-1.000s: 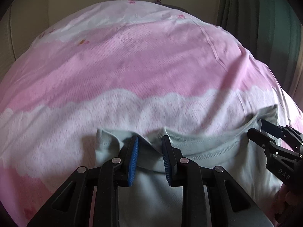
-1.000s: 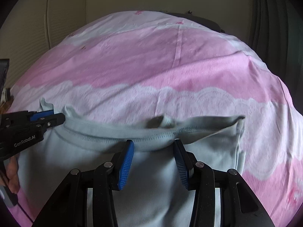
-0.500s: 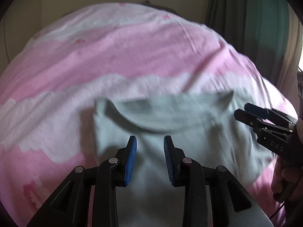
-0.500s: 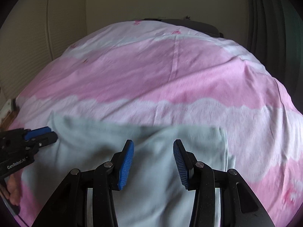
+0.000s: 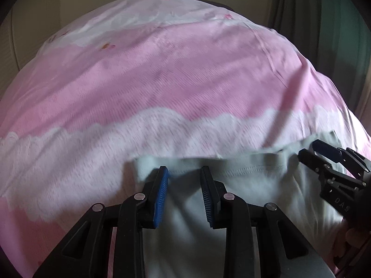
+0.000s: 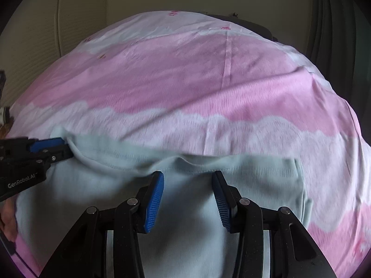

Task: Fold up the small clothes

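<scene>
Pale green garment (image 6: 185,208) lies flat on pink-and-white bedspread (image 5: 162,81), stitched far edge across both views. Your left gripper (image 5: 184,173) and right gripper (image 6: 187,180) sit spread at that edge, pinching nothing; likely spaced to lift edge evenly for fold.

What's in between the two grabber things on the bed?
Only the pale green shirt, its stitched hem stretching from the left hand-held gripper to the right hand-held gripper, seen in the left wrist view.

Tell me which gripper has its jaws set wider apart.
The right gripper: the gap between its blue pads is clearly wider than on the left gripper. Both hover over the pale green shirt.
</scene>
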The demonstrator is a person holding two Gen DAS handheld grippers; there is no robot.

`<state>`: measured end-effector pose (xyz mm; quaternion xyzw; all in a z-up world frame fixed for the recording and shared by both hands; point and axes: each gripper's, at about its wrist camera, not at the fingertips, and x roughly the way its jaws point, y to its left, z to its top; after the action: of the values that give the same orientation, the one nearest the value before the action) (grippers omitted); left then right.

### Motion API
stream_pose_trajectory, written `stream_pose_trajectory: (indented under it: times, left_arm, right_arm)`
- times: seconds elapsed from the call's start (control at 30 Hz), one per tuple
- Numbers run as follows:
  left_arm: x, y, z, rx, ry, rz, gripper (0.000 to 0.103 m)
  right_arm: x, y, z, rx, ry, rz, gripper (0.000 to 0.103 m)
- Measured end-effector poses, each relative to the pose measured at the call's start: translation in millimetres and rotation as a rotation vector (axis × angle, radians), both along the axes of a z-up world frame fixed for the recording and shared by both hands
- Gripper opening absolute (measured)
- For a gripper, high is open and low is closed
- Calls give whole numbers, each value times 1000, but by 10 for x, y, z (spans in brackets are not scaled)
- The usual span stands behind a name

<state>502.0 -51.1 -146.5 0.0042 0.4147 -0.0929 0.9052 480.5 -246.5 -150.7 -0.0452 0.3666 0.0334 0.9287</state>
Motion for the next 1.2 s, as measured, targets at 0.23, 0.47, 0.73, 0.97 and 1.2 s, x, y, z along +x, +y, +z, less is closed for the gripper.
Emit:
stream_pose_trajectory:
  times: [0.23,0.47,0.73,0.97,1.2]
  left_arm:
    - [-266,135,84,18,-28,17,29]
    - [-1093,340,70,51,-51,67,32]
    - [-1542,451,-141,19,-24,167,33]
    - [-1622,402,-163,18,-20,169,35]
    - [-1616,387,-197,24,-16,173,35]
  right_arm:
    - [-13,-195,124,58,-23,-62,45]
    - [-806,-532,246,143,-43,-159,45]
    - [-1518,-659,26,120,0,-217,45]
    - [-1553,-787,-92,119,19,-212,28]
    - [-1667,-827,-67,139,-3,-176,8]
